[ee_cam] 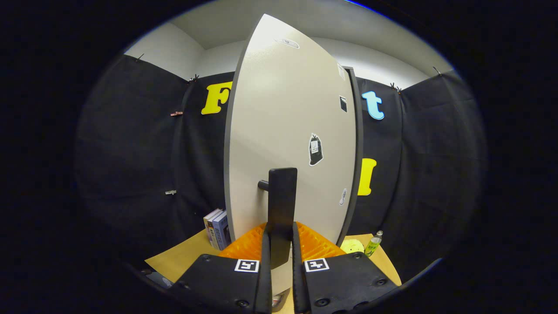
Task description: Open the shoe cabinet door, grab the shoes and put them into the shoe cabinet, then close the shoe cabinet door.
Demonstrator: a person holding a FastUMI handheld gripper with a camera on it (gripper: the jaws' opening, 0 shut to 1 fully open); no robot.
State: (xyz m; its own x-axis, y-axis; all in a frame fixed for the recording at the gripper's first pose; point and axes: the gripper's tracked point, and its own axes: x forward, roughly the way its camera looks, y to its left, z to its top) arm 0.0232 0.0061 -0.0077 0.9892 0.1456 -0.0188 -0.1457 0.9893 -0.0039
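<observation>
Gripper (279, 231) is pinching the door handle (282, 205): both fingers are pressing on the lower part of the dark upright bar, one on each side. The handle is standing off the door (287, 131) on a short round post at its left.

The cabinet door is pale, with a dark edge, and it's rising straight ahead of the fingers, seen at a slant, right edge receding. A few stickers are showing on its face; the biggest, a dark one (315, 149), is sitting up and right of the handle.

Books (217, 229) are standing upright on the tan tabletop (183, 257), left of the door's bottom corner. A small bottle (373, 244) with a green label is standing right of the door, with a round yellow thing (352, 247) lying just beside it, closer to the door.

Can't tell from this angle how far the door is swung.
</observation>
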